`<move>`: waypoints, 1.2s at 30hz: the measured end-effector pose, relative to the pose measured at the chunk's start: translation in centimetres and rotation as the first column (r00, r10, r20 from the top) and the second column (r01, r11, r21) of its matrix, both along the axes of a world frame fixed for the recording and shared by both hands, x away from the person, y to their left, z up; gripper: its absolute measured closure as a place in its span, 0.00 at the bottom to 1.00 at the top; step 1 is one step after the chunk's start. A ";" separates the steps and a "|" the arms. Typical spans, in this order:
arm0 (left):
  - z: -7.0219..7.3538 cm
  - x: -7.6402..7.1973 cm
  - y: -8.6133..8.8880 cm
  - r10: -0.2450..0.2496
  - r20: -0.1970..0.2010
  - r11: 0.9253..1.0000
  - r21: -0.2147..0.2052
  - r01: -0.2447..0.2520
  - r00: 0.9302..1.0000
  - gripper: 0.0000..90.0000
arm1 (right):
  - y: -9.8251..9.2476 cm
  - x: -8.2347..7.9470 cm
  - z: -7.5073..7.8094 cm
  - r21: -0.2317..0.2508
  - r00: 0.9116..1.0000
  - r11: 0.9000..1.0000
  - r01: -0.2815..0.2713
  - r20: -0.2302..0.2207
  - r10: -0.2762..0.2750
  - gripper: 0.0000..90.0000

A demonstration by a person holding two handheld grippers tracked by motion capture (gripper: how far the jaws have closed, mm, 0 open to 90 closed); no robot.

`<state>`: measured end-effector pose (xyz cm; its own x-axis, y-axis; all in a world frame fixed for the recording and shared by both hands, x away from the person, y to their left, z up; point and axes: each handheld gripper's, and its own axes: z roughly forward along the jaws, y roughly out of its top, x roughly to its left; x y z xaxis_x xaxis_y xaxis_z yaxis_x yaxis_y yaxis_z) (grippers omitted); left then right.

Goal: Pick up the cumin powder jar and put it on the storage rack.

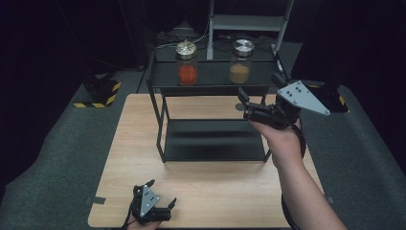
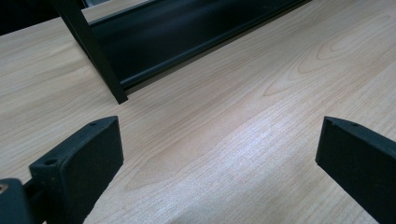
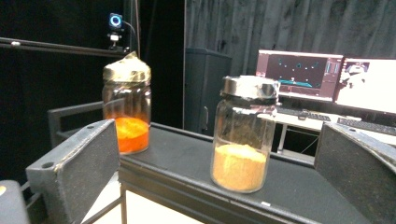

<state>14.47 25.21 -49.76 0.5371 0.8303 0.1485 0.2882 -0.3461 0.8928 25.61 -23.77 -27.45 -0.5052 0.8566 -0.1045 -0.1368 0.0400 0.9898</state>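
High view, left to right: the left gripper (image 1: 160,201) rests with jaws spread and empty at the near edge of the wooden table (image 1: 129,143); on the black rack's (image 1: 158,120) top shelf an orange-powder jar (image 1: 186,63) stands left of the tan-powder jar (image 1: 241,61), which the raised right gripper (image 1: 261,91) faces, wide open, not yet touching. The grasp and any move remain to be done.

No words, brands or numbers can be read anywhere. The two monitors (image 3: 327,77) behind the shelf show graphics too small and blurred to make out, and neither jar bears a legible label.
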 end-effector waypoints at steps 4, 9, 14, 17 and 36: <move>0.0 0.0 0.0 -0.008 0.004 1.000 0.009 0.008 1.000 0.01 | -0.2 -0.5 -0.7 -0.002 1.000 1.000 -0.005 -0.001 0.005 0.00; 0.0 -0.1 0.0 -0.009 0.005 1.000 0.005 0.009 1.000 0.01 | -0.2 -1.0 -1.5 -0.010 1.000 1.000 -0.009 -0.006 0.009 0.00; 0.0 -0.1 0.0 -0.012 0.006 1.000 0.009 0.012 1.000 0.01 | -0.3 -1.7 -2.9 -0.037 1.000 0.999 -0.008 -0.009 0.008 0.00; 0.0 -0.1 0.0 -0.014 0.007 1.000 0.012 0.014 1.000 0.01 | -0.3 -1.9 -3.4 -0.051 1.000 0.999 -0.011 -0.015 0.011 0.00; 0.0 -0.5 -0.6 -0.028 0.030 0.998 0.061 0.026 0.999 0.01 | -1.2 -3.5 -8.9 -0.128 0.997 0.992 -0.007 -0.077 -0.003 0.00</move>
<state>13.95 24.57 -49.80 0.5540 0.8043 0.2151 0.2505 -0.4075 0.8782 22.14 -25.01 -36.30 -0.5180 0.8374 -0.1742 -0.0606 0.1672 0.9841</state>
